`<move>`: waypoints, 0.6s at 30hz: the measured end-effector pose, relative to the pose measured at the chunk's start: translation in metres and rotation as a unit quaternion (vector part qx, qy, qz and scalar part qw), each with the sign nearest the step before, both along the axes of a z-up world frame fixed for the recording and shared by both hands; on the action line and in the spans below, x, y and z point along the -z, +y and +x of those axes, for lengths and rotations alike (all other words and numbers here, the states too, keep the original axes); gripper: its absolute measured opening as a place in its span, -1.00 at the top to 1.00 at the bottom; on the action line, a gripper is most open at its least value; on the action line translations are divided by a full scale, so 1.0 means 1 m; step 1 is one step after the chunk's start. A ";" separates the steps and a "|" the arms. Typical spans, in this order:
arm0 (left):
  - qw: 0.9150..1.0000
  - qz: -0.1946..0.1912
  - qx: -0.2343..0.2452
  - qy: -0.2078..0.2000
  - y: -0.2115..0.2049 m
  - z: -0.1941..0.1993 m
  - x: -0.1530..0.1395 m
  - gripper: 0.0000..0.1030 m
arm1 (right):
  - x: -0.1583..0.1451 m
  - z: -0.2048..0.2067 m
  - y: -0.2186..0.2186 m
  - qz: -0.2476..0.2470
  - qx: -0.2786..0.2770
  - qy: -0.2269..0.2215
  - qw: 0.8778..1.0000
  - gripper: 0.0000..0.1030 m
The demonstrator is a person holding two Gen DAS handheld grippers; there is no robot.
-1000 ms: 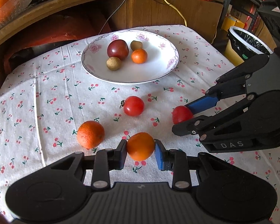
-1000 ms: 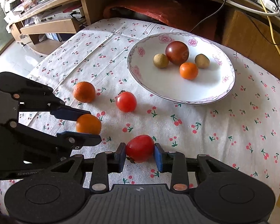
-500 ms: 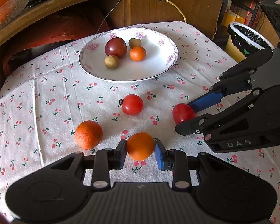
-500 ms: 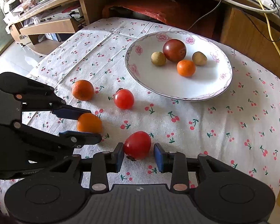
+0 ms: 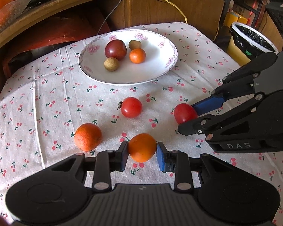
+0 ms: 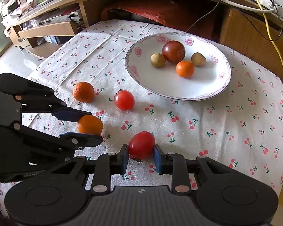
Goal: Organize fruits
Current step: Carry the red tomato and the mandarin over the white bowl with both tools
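My left gripper [image 5: 142,154] is shut on an orange [image 5: 142,147], held just above the cherry-print cloth; the right wrist view shows the same orange [image 6: 90,124] between the left fingers. My right gripper [image 6: 141,156] is shut on a red tomato [image 6: 141,144], also seen as the tomato [image 5: 184,113] at right in the left wrist view. A second orange [image 5: 87,136] and a second tomato [image 5: 131,107] lie loose on the cloth. Beyond them sits a white flowered plate [image 5: 160,69] holding a dark red fruit [image 5: 115,49], a small orange [image 5: 137,55] and two brown fruits.
The table's far edge meets a wooden desk [image 5: 160,5] with cables hanging over it. A lined bin [image 5: 252,37] stands off the table's right side. Low shelves [image 6: 47,32] stand to the left of the table.
Both grippers have lifted and drawn back a little with their fruit, so the plate looks farther away. The right gripper's fingers, apart half a second ago, have closed on the tomato.
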State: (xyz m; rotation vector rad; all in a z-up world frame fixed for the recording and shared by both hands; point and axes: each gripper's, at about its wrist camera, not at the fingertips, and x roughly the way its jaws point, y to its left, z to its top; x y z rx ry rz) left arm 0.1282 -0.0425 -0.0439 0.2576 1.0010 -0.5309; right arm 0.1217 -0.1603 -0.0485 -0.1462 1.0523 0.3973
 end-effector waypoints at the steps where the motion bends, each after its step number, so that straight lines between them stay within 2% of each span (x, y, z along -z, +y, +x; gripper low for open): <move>1: 1.000 0.000 -0.001 -0.001 0.000 0.001 -0.001 0.23 | -0.001 0.000 0.000 0.001 0.001 -0.002 1.000 0.56; 18: 0.999 -0.008 -0.013 -0.043 -0.007 0.019 -0.028 0.24 | -0.027 0.008 -0.008 0.021 0.031 -0.037 0.999 0.55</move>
